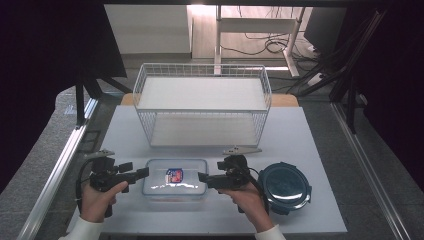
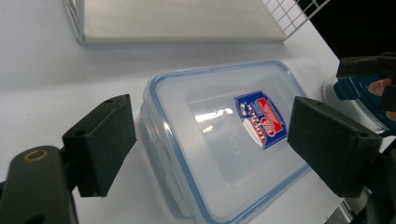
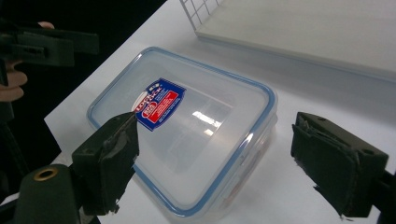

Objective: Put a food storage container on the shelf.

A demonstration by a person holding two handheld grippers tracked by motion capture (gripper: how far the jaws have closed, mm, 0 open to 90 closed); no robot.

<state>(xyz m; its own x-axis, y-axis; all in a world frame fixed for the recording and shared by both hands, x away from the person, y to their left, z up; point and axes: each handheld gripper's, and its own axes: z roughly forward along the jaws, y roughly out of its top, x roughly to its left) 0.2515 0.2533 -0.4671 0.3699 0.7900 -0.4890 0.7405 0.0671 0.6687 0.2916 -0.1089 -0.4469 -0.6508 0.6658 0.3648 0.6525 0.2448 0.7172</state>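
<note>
High view shows a white table (image 1: 320, 150) standing on a grey carpet floor (image 1: 30, 170), with black curtains (image 1: 45, 45) at both sides. At 12 o'clock on the table stands a white wire basket (image 1: 202, 105) with two flat white shelves. Behind it, beyond the table's far edge, there are the legs of a desk (image 1: 260, 30) and some black cables (image 1: 272, 47) lying on a pale floor. A metal rail (image 1: 57, 170) runs along the table's side at 9 o'clock, and another one at 3 o'clock.

Near the front edge, at about 6 o'clock, lies a clear plastic container (image 1: 175, 179) with a blue-rimmed lid and a red and blue sticker (image 1: 174, 175) on top. It rests flat on the table, just in front of the basket. At 4 o'clock from it lies a round dark blue lid (image 1: 285, 187), apart from the container.

The left gripper (image 1: 140, 172) is held at 9 o'clock of the container and points toward it. In the left gripper view its jaws stand wide apart and nothing is pinched between them; the container (image 2: 224, 140) lies beyond them on the table. The right gripper (image 1: 203, 177) is at 3 o'clock of the container, between it and the round lid. In the right gripper view its jaws are also spread, with the container's near corner (image 3: 187, 140) seen between them, and the pads do not press on it.
</note>
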